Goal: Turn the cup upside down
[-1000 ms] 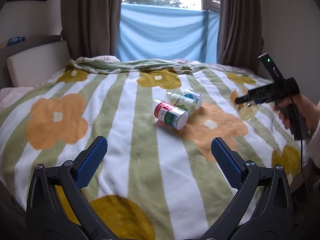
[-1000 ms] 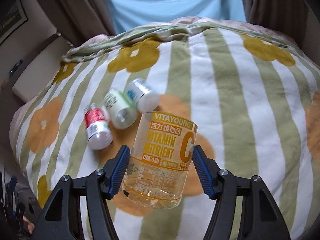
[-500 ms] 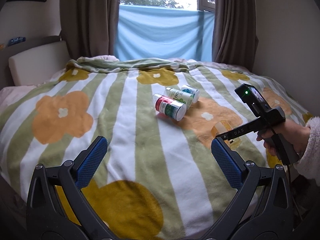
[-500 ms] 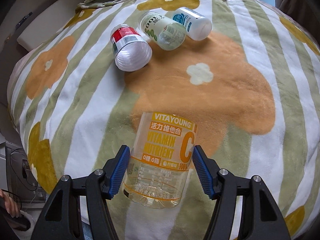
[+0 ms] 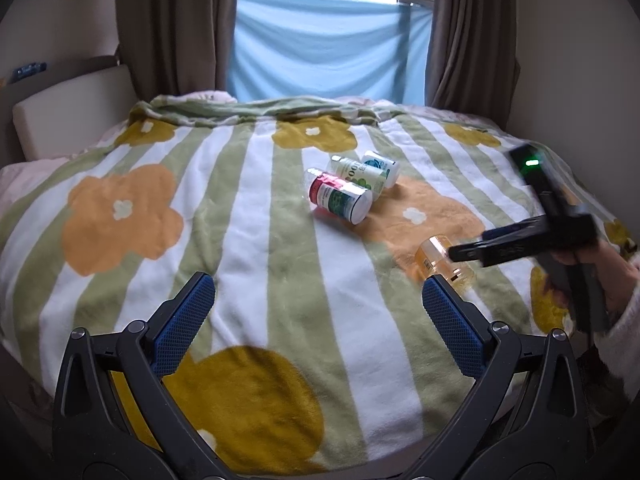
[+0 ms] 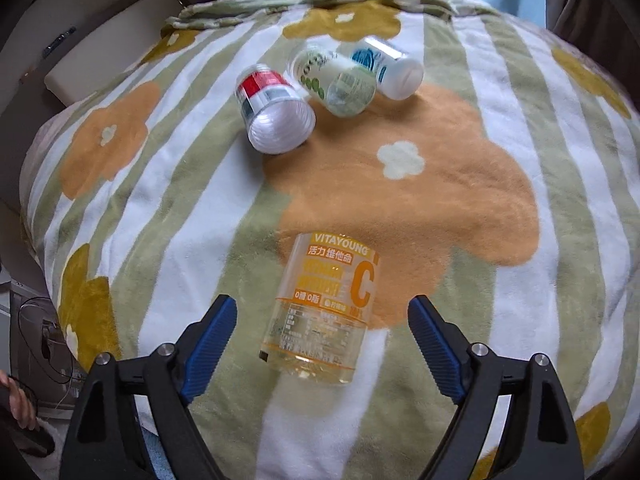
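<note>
The right gripper stands wide open above a flowered, striped blanket, its 2 blue-padded fingers spread well clear on either side of a clear orange-printed cup marked "VITAYOUNG" and a large "C". The cup sits released on the blanket between the fingers, touching neither pad, at the 6 o'clock edge of a big orange flower; whether its mouth faces up or down cannot be told. In the left wrist view the same cup appears at 3 o'clock, partly hidden behind the dark body of the right gripper, which a hand in a fleecy sleeve holds.

The left gripper is also open and empty, its blue pads hovering over the near part of the blanket, well apart from the cup.

Farther off, toward 12 o'clock in the right wrist view, 3 more cups lie on their sides, touching in a cluster: a red-labelled cup with its mouth toward the camera, a green-printed cup beside it, and a blue-printed cup at the 1 o'clock end. Beyond them the blanket's folded edge meets a pale headboard cushion at 10 o'clock, brown curtains and a light blue cloth hung across the window.
</note>
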Demonstrator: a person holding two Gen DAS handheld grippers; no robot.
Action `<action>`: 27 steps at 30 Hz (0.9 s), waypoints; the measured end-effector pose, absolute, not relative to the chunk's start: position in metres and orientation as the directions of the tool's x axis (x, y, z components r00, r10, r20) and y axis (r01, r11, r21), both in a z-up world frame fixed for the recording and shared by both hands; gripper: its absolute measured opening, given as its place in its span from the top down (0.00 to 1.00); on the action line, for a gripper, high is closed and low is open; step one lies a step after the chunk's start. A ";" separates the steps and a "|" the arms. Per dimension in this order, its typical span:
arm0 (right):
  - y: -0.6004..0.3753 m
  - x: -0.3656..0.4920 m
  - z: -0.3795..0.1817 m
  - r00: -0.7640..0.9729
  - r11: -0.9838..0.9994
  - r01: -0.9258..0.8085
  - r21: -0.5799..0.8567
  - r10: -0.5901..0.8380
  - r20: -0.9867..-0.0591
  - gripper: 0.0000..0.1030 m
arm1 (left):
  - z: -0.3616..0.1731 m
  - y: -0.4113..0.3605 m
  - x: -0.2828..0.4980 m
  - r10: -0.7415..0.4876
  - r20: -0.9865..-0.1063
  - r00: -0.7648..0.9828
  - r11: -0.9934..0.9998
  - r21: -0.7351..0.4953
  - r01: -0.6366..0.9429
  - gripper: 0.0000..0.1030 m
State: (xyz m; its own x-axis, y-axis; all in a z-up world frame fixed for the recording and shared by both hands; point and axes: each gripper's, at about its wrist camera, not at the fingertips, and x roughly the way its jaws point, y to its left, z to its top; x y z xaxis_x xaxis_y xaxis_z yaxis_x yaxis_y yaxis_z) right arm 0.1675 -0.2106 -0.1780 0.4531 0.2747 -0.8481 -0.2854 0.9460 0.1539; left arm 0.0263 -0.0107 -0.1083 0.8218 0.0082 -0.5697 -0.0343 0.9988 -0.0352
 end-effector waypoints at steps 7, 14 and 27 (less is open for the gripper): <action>-0.259 0.084 -0.122 0.734 0.978 -0.197 0.070 0.194 -0.651 0.17 | -0.106 -0.046 0.118 -0.211 -0.745 0.632 0.968 -0.248 0.031 0.00; -0.282 0.025 -0.114 0.882 0.997 -0.074 0.034 0.082 -0.465 0.17 | -0.168 -0.117 0.216 -0.263 -0.911 0.319 0.959 -0.284 -0.020 0.00; -0.297 -0.005 -0.134 0.925 0.991 -0.106 0.087 0.130 -0.356 0.17 | -0.229 -0.156 0.269 -0.123 -0.985 0.123 0.988 -0.132 -0.073 0.26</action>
State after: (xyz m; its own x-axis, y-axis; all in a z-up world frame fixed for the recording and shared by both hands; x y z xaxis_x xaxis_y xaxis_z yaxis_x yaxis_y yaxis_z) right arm -0.0054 -0.2966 -0.1338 0.9254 0.1299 -0.3562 -0.1056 0.9906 0.0868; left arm 0.2687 -0.1562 -0.2294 0.1225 -0.1229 -0.9848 -0.0733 0.9885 -0.1325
